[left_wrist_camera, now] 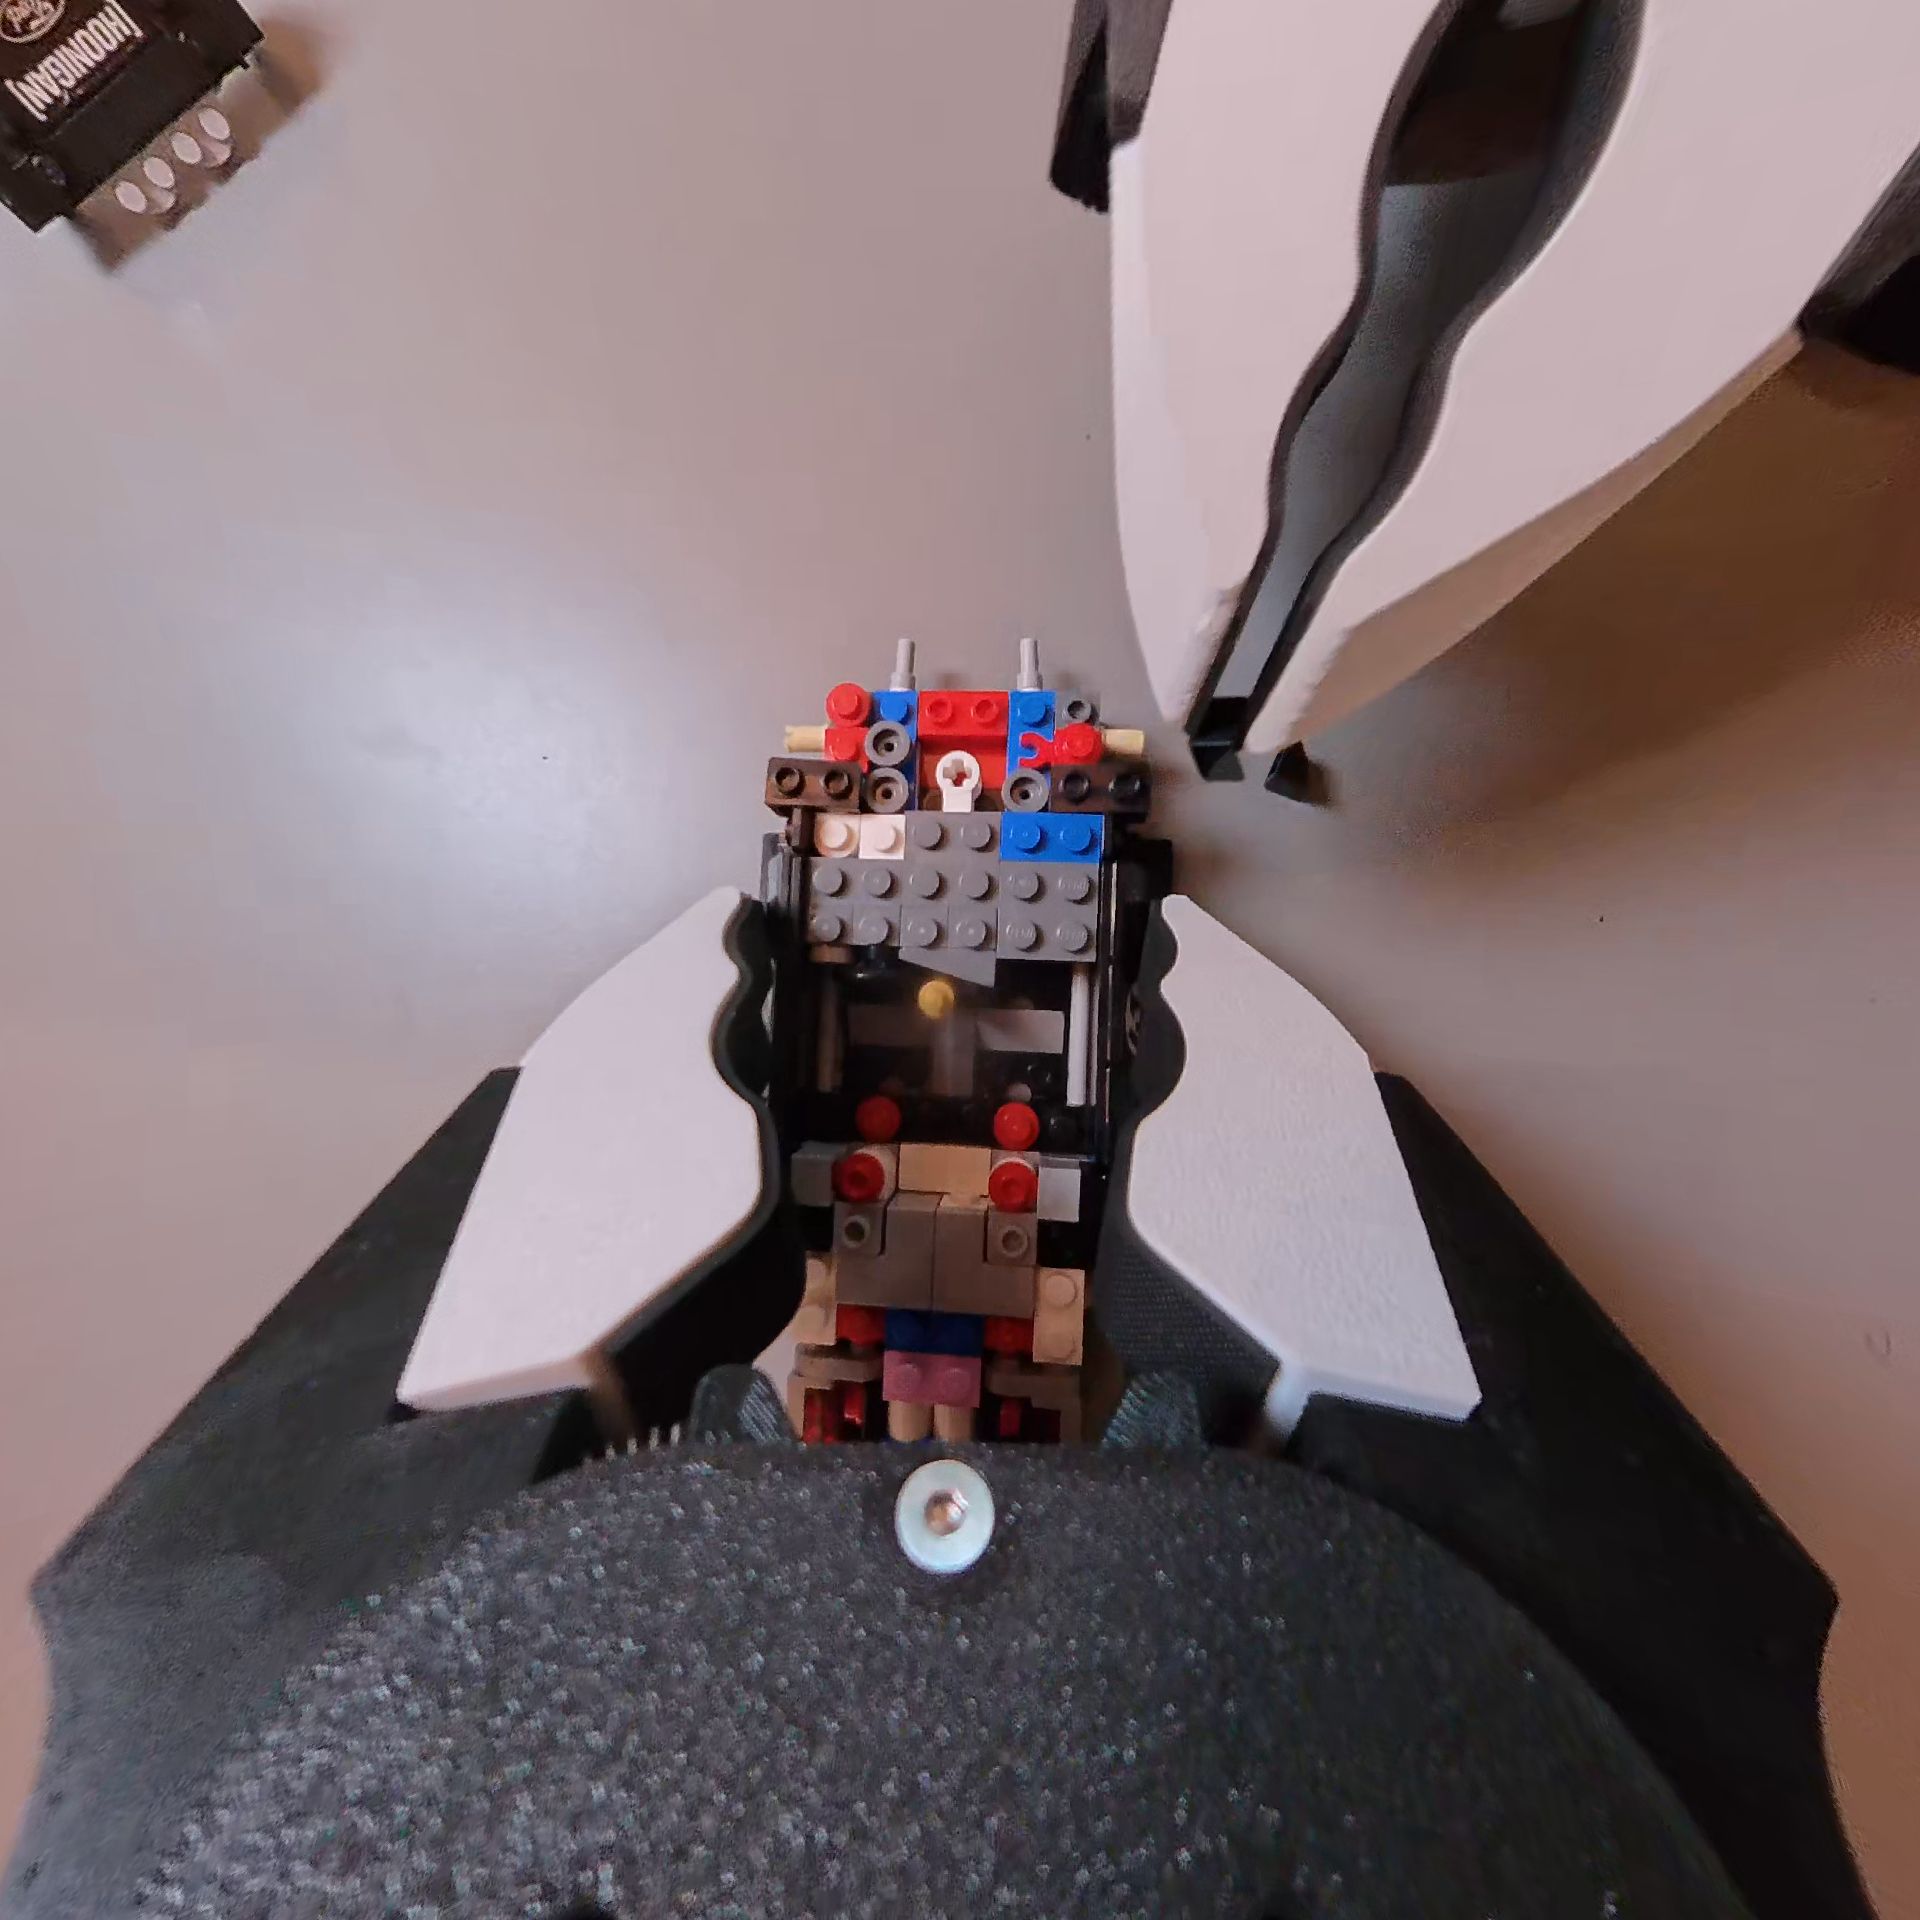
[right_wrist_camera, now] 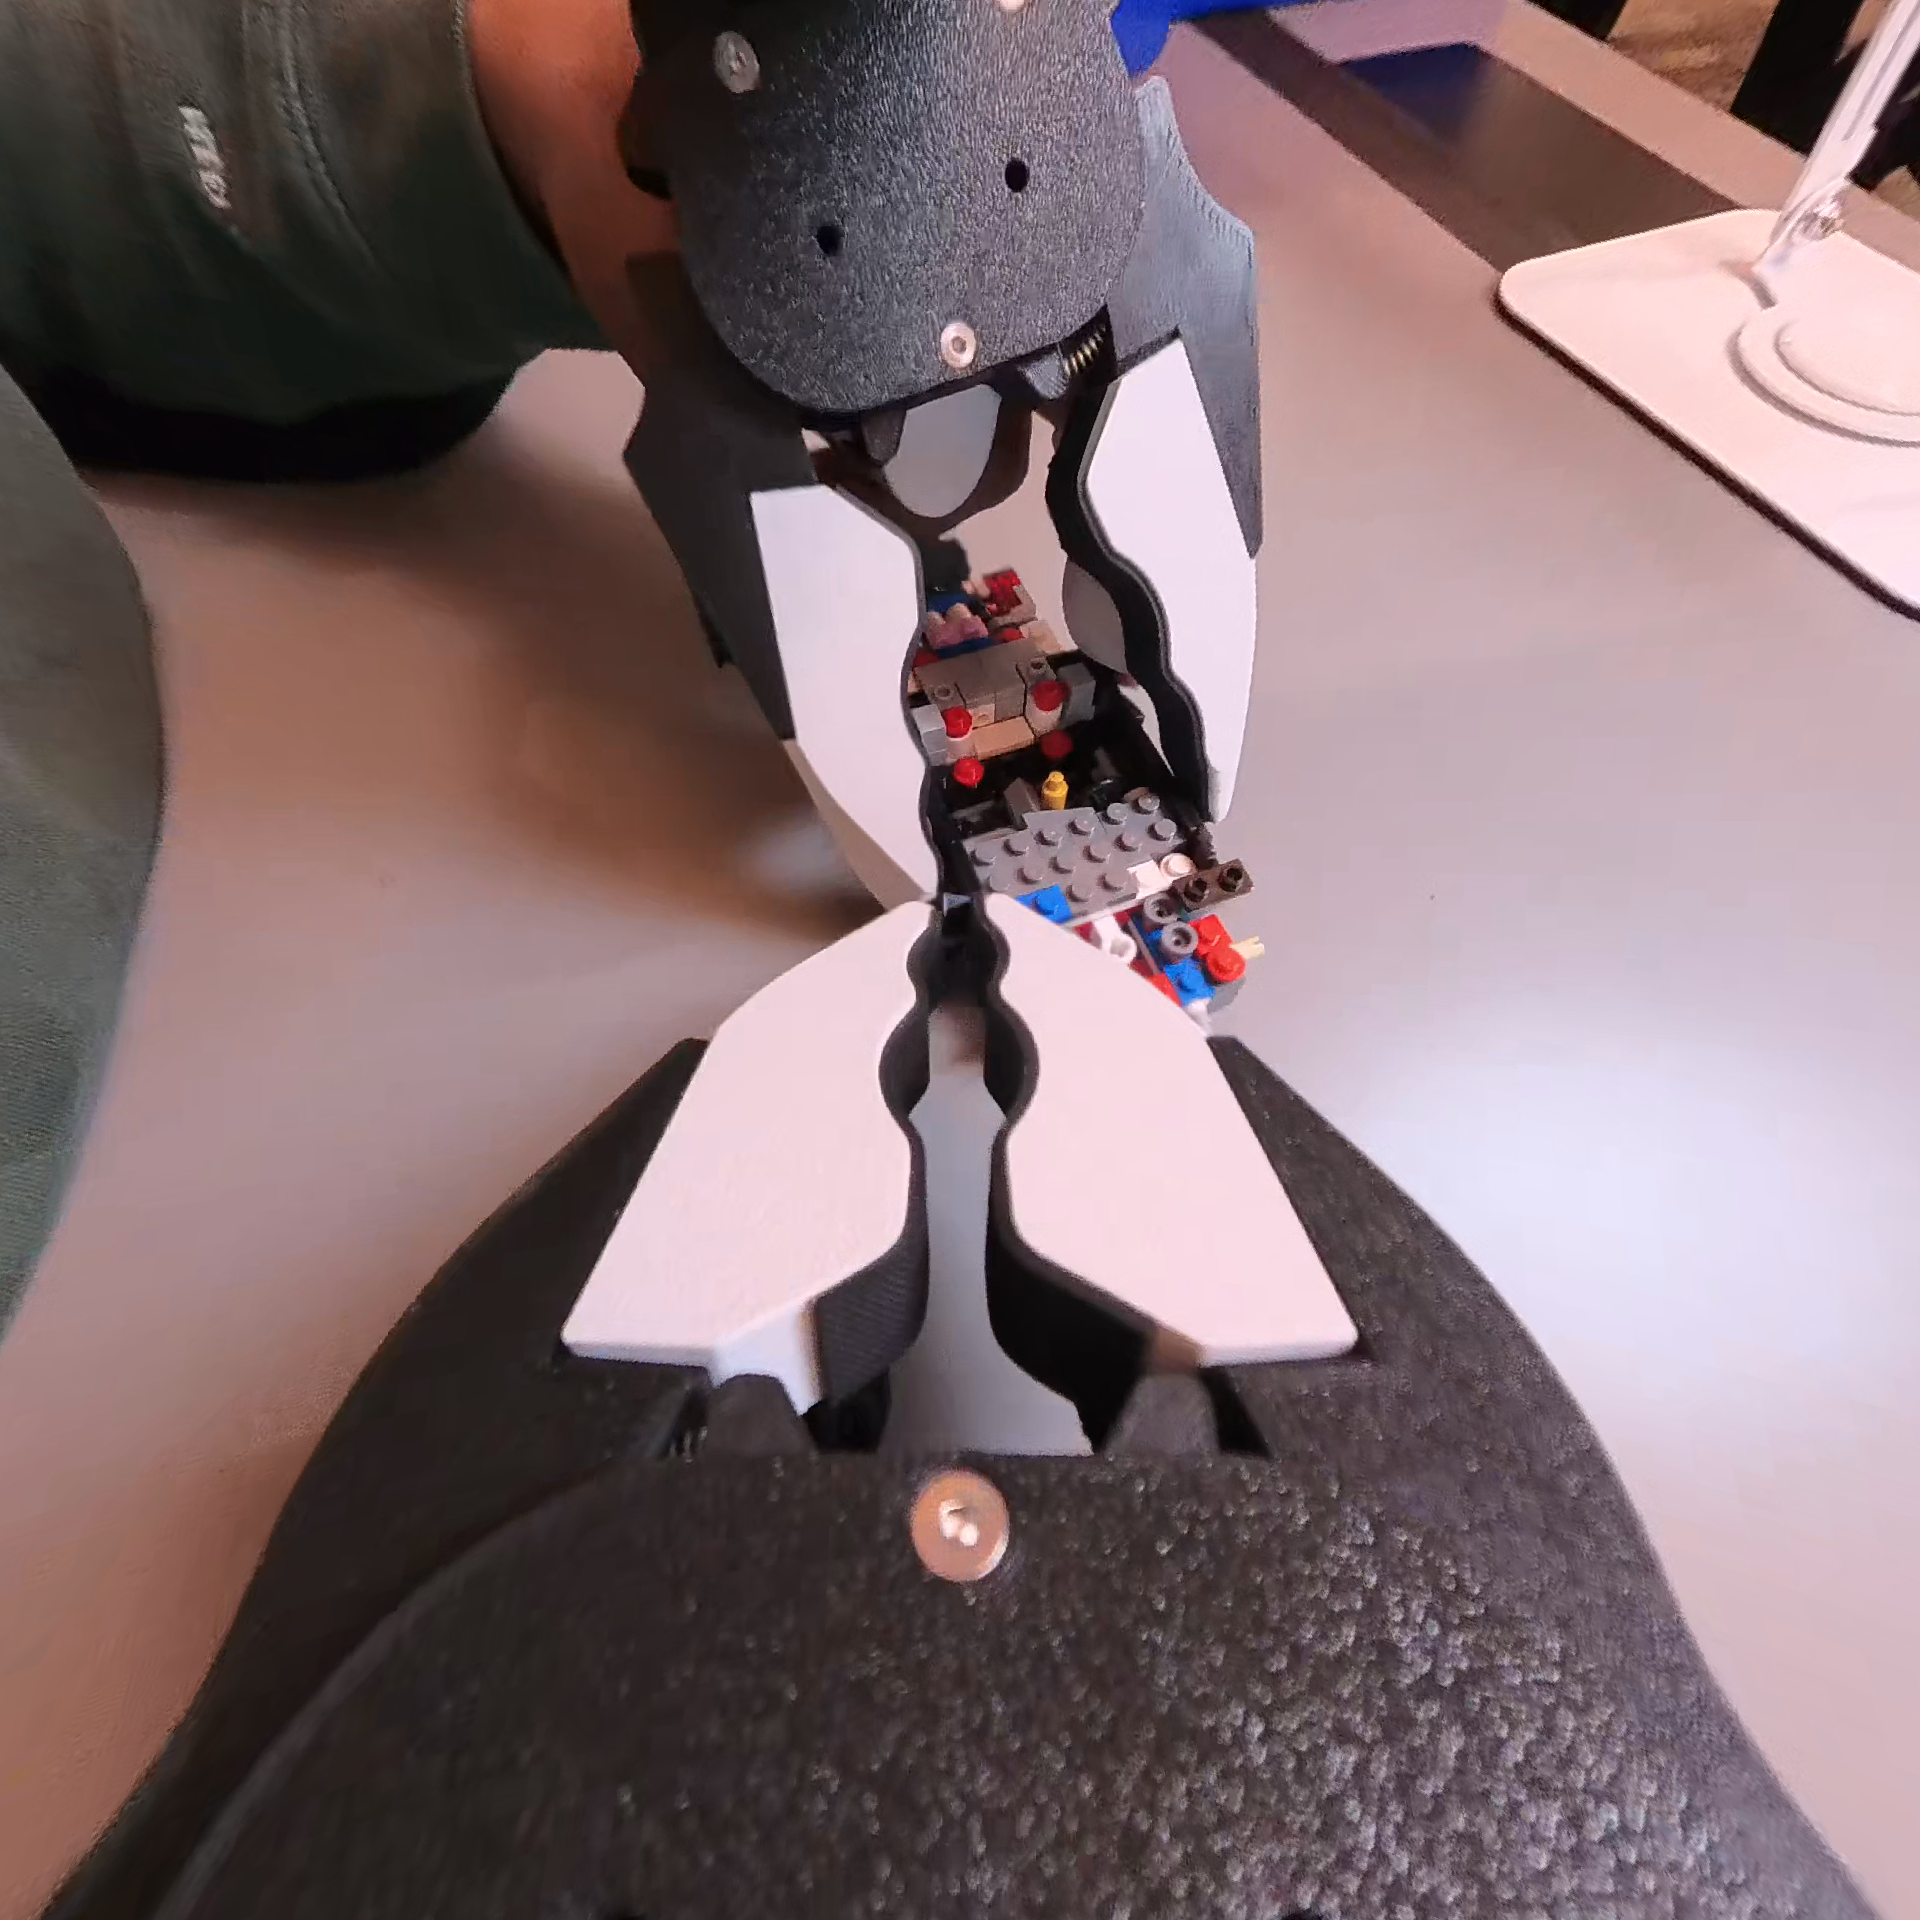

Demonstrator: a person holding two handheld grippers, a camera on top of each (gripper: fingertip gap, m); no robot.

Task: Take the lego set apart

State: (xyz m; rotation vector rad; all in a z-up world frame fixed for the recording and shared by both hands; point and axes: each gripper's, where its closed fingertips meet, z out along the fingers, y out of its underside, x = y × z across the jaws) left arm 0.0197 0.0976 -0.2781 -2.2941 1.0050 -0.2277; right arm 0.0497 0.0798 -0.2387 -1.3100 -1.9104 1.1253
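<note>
The lego set (left_wrist_camera: 951, 987) is a small car with its roof off: grey plates in the middle, red, blue and white bricks at the far end, black side walls. My left gripper (left_wrist_camera: 956, 904) is shut on its two sides and holds it over the grey table. My right gripper (right_wrist_camera: 958, 914) has its tips pressed together beside the car's (right_wrist_camera: 1081, 831) front corner. In the left wrist view it (left_wrist_camera: 1252, 758) sits just right of that corner with a thin gap. I cannot tell whether a small black piece is pinched in it.
A loose black lego part (left_wrist_camera: 114, 114) with clear studs lies at the far left of the table (left_wrist_camera: 468, 623). A white stand base (right_wrist_camera: 1714, 364) sits at the right. A person's green sleeve (right_wrist_camera: 208, 208) is at the left. The tips of one gripper are about 5 cm away from the tips of the other.
</note>
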